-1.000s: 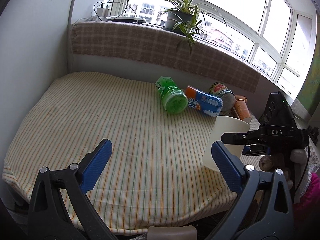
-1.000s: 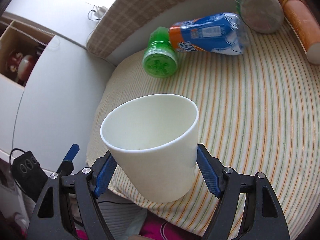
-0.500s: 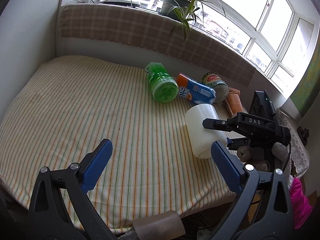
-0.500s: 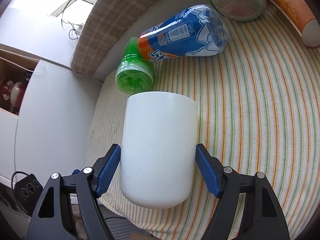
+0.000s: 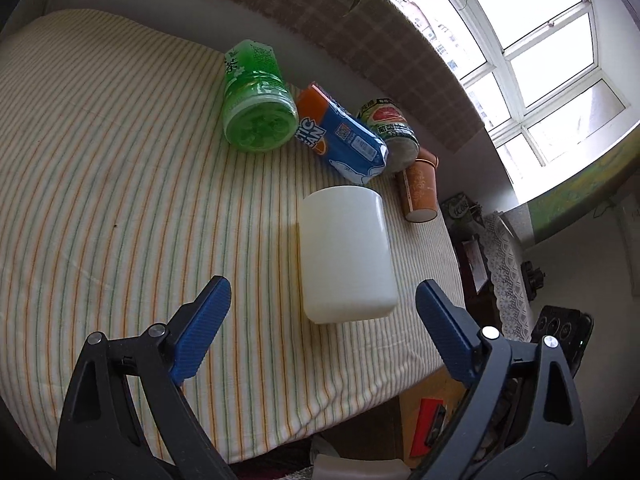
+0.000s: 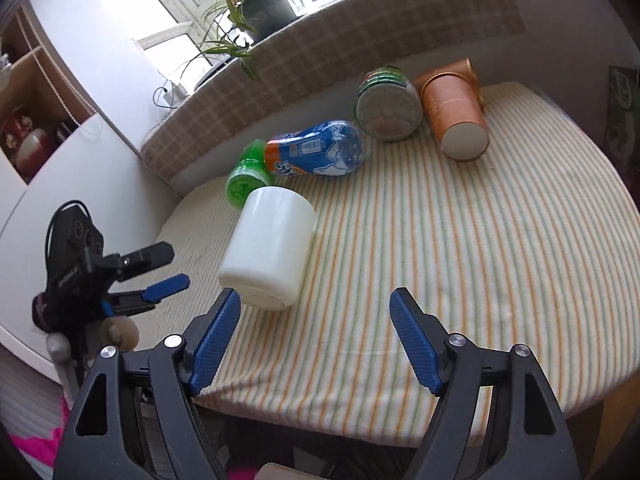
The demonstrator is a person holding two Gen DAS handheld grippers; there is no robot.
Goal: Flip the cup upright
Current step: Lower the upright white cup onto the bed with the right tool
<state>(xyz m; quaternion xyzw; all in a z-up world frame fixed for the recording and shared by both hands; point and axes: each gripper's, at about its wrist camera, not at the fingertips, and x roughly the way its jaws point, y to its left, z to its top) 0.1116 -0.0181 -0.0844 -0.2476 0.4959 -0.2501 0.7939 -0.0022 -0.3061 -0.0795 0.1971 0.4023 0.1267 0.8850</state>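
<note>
A plain white cup [image 5: 346, 250] stands on the striped tablecloth [image 5: 120, 184] near the table's front right corner; its top is a closed flat face, so its mouth seems to be down. It also shows in the right wrist view [image 6: 270, 246]. My left gripper [image 5: 322, 338] is open and empty, just in front of the cup. My right gripper [image 6: 316, 338] is open and empty, a little to the cup's right and apart from it. The left gripper shows in the right wrist view [image 6: 160, 276] at the left.
A green bottle [image 5: 256, 100], a blue and orange bottle [image 5: 340, 136], a can [image 5: 394, 128] and a brown paper cup [image 5: 420, 188] lie on their sides behind the white cup. A checked ledge [image 6: 320, 64] with a potted plant [image 6: 260, 8] runs along the back.
My right gripper turned the cup over, set it on the cloth, opened and drew back to the right. My left gripper moved in behind the cup and tilted down.
</note>
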